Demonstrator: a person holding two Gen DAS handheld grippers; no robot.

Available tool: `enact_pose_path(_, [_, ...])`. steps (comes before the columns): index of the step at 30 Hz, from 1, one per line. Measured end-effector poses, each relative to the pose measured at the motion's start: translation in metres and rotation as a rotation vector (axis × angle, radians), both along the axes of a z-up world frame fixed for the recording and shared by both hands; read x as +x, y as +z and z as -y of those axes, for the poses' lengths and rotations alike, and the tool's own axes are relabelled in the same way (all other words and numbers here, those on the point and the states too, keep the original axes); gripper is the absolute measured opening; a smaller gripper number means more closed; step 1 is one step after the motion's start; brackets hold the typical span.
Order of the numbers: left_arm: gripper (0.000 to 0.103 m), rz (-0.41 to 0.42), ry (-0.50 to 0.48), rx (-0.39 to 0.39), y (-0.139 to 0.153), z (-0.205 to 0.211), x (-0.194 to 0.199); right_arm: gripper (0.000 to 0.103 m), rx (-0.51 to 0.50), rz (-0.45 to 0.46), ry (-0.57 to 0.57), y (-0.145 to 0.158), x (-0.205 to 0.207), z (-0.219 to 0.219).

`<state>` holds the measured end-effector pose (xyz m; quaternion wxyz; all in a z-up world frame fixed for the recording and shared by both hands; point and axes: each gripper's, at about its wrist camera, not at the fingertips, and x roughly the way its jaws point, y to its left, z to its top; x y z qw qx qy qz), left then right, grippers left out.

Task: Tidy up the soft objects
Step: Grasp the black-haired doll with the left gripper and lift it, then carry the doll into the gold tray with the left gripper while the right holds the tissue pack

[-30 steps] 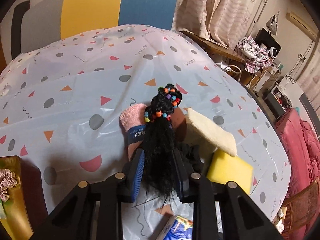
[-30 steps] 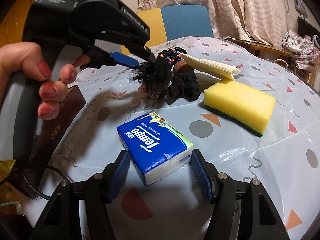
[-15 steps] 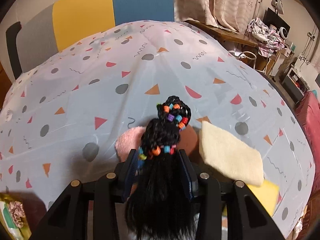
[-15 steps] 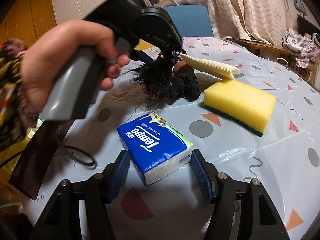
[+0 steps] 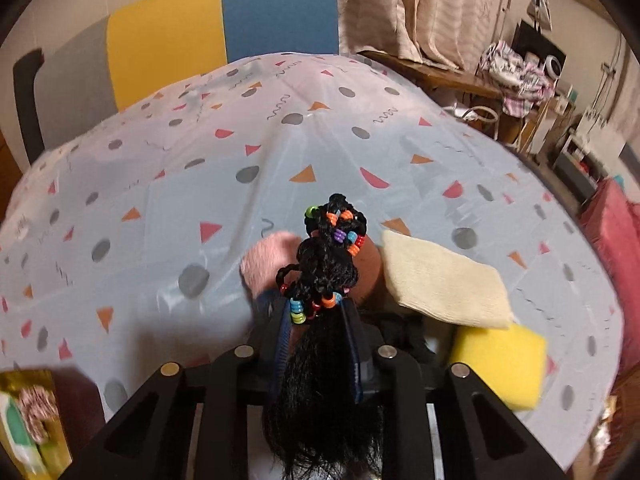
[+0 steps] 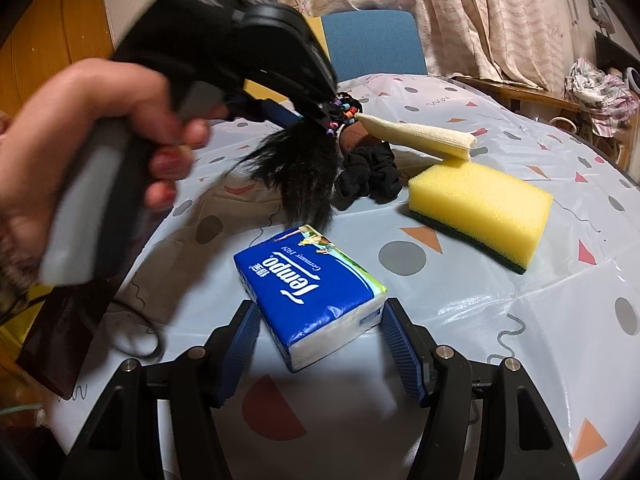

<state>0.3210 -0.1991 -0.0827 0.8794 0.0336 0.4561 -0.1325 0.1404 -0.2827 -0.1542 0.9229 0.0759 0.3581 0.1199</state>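
Left wrist view: left gripper (image 5: 320, 344) closing on the light, floppy beaded hairpiece (image 5: 326, 280), best pinched at its bead band, while right gripper (image 6: 316, 344) straddles the tissue pack (image 6: 310, 288), unpressed.

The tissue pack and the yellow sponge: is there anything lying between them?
Nothing. In the right wrist view, only bare patterned tablecloth separates the tissue pack from the sponge.
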Motion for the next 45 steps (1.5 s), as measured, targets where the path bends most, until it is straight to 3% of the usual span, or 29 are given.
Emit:
enact_pose_path(3, [0.023,-0.012,-0.002,-0.02,0.001,-0.008,-0.02,0.066,0.001,0.0,0.0,0.0,0.0,0.0])
enact_pose_path(9, [0.025,-0.027,-0.008,0.009,-0.009,-0.021,-0.048,0.066,0.001,-0.001,0.0,-0.001,0.001,-0.001])
enact_pose_path(14, [0.04,-0.076,-0.002,0.04,-0.02,-0.014,-0.043,0.066,-0.004,-0.002,0.0,-0.001,0.002,-0.002])
enact_pose_path(20, [0.041,-0.147,-0.02,0.069,-0.038,0.006,-0.029,0.066,-0.004,-0.001,0.0,-0.001,0.001,-0.002])
enact_pose_path(22, [0.038,-0.167,-0.03,0.074,-0.047,0.008,-0.028,0.066,-0.004,-0.001,0.0,-0.002,0.002,-0.002])
enact_pose_path(24, [0.02,-0.178,-0.017,0.053,-0.051,0.003,-0.028,0.066,-0.004,-0.001,0.0,-0.002,0.001,-0.002])
enact_pose_path(26, [0.015,-0.175,-0.005,-0.004,-0.047,-0.007,-0.032,0.066,-0.005,-0.001,0.0,-0.002,0.001,-0.002])
enact_pose_path(29, [0.015,-0.126,-0.001,-0.015,-0.032,-0.017,-0.041,0.066,-0.009,0.0,0.0,-0.002,0.001,-0.002])
enact_pose_path(38, [0.013,-0.077,0.015,-0.082,-0.003,-0.042,-0.059,0.066,-0.029,-0.008,-0.002,-0.002,0.002,-0.004])
enact_pose_path(45, [0.012,-0.038,0.041,-0.191,0.019,-0.074,-0.081,0.062,0.01,-0.016,-0.026,0.006,0.001,0.003])
